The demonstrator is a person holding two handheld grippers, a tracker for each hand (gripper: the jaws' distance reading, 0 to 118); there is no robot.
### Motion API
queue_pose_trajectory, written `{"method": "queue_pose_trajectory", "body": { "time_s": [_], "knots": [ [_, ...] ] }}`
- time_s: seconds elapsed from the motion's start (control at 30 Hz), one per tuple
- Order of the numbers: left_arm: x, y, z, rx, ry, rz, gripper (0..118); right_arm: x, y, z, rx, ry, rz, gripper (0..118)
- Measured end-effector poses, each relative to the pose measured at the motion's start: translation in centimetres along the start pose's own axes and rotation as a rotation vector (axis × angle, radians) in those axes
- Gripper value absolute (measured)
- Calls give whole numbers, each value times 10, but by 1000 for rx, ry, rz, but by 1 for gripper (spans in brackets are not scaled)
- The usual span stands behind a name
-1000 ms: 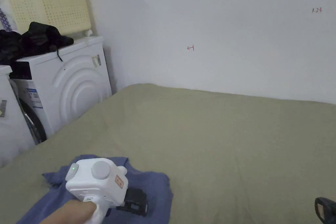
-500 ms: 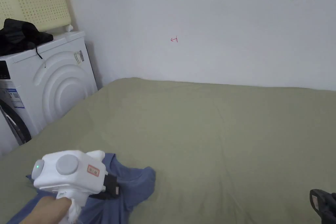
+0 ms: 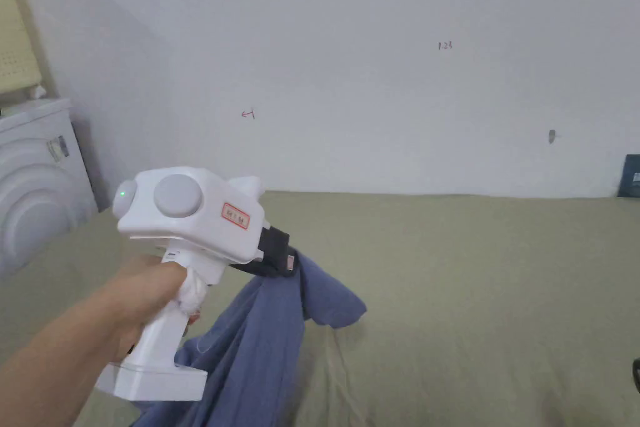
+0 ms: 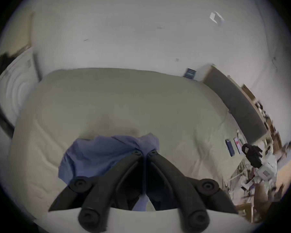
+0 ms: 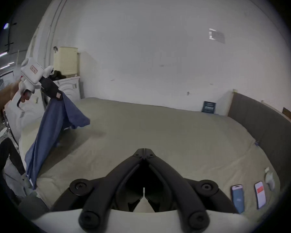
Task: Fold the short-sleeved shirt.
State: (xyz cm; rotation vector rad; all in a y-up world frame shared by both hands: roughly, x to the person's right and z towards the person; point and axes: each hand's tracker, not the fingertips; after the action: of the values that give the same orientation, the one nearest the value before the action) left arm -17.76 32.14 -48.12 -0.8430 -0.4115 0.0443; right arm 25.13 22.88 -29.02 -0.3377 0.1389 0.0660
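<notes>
A blue short-sleeved shirt [image 3: 262,347] hangs in the air over the left part of the olive bed [image 3: 469,297]. My left gripper [image 3: 289,259] is shut on its top edge and holds it up; one sleeve [image 3: 334,303] droops to the right. In the left gripper view the jaws are pressed together on blue cloth [image 4: 107,151] at the left gripper's tips [image 4: 144,152]. From the right gripper view the shirt [image 5: 47,129] hangs long and narrow from the left gripper [image 5: 58,96]. My right gripper [image 5: 144,151] is low over the bed, jaws together, with nothing between them.
A white washing machine [image 3: 31,184] stands at the bed's left side, the wall behind. Two phones [image 5: 249,198] lie at the bed's right edge, next to a grey headboard [image 5: 262,129]. A small dark card [image 3: 630,175] leans on the wall.
My left gripper has risen from the bed with the shirt, which lay crumpled a second ago and now hangs. The head camera has turned to the right.
</notes>
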Motion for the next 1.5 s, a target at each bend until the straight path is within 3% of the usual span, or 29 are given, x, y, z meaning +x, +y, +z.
{"method": "queue_pose_trajectory", "body": {
  "time_s": [0.33, 0.6, 0.63, 0.67, 0.7, 0.73, 0.77, 0.87, 0.93, 1.07, 1.13, 1.17, 1.2, 1.23, 1.5],
  "knots": [
    [194, 22, -107, -103, -323, -233, 1, 81, -11, 62, -10, -196, -4, 0],
    [276, -51, -184, -266, -436, -298, 5, 118, -22, 86, -32, -287, -39, 0],
    [275, -60, -188, -274, -449, -279, 14, 119, -22, 85, -30, -289, -43, 0],
    [274, -74, -193, -262, -499, -214, 33, 119, -22, 85, -29, -288, -51, 0],
    [273, -84, -196, -254, -537, -158, 78, 119, -21, 84, -26, -281, -61, 0],
    [270, -92, -198, -251, -547, -120, 105, 118, -21, 83, -22, -276, -67, 0],
    [264, -101, -199, -253, -563, -94, 117, 116, -21, 80, -20, -273, -73, 0],
    [237, -106, -174, -239, -501, -26, 115, 109, -17, 73, -18, -249, -77, 0],
    [207, -104, -143, -134, -426, -29, 114, 102, -12, 69, -12, -225, -69, 0],
    [141, -100, -55, 89, -172, -44, 111, 89, -3, 58, 9, -182, -61, 0],
    [107, -103, -16, 166, -71, -37, 91, 82, 3, 54, 19, -167, -64, 0],
    [92, -110, 0, 194, -7, -21, 72, 79, 5, 51, 24, -161, -65, 0],
    [78, -119, 15, 220, 50, -7, 32, 76, 7, 48, 27, -154, -68, 0],
    [67, -127, 28, 253, 113, 5, 1, 73, 8, 46, 28, -146, -70, 0],
    [-3, -193, 73, 196, 249, 161, 0, 57, -1, 27, -19, -98, -96, 0]
  ]
}}
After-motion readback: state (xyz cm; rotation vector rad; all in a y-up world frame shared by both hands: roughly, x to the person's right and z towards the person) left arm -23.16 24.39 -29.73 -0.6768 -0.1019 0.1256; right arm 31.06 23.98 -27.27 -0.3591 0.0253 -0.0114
